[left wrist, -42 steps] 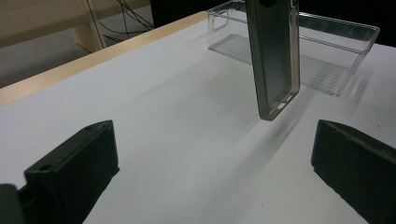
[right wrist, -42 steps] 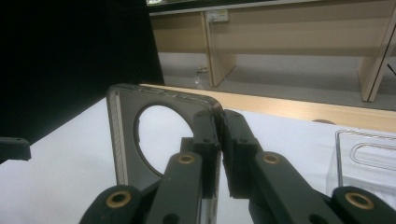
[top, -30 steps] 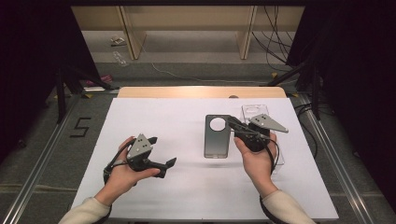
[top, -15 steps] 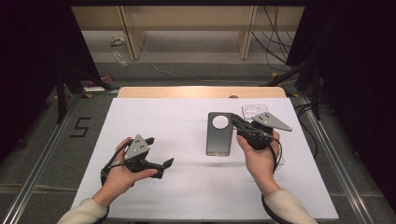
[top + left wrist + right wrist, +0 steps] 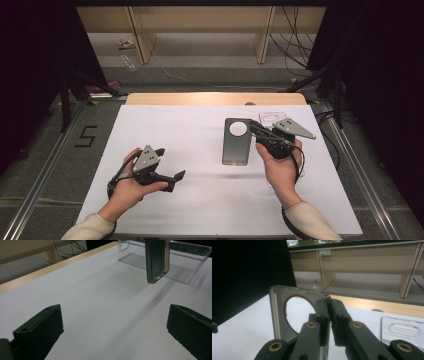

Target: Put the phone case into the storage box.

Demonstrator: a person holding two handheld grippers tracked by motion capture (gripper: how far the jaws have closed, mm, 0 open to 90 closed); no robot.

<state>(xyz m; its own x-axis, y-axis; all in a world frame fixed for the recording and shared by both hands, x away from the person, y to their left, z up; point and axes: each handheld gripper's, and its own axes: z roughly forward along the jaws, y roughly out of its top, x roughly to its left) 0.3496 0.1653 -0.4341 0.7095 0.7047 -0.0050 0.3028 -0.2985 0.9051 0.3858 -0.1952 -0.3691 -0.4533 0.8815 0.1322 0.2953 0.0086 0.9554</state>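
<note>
Holding my left gripper (image 5: 170, 176) low over the near left of the table (image 5: 200, 215), I have its jaws spread wide with nothing between them; in the left gripper view the two black jaws stand far apart over bare white surface. That gripper points to the right, towards the case.

Farther in and to the right, my right gripper (image 5: 256, 131) is clamped on the case (image 5: 236, 142). In the right gripper view the jaws are pressed together on the case's side wall (image 5: 325, 312) near its top corner, beside the round camera hole. Seen from the high view, the case's long axis runs away from me, near to far, with the round hole at the far end and the plain end nearest me. In the left gripper view the case (image 5: 157, 260) hangs clear of the table, its lower end off the surface with a shadow beneath it, so it is lifted and stands roughly on end.

Just beyond and right of the case lies a clear tray (image 5: 272, 118), flat on the table; the left gripper view shows it (image 5: 192, 267) behind the hanging case.

Count: two grippers, one dark case, one clear tray.
</note>
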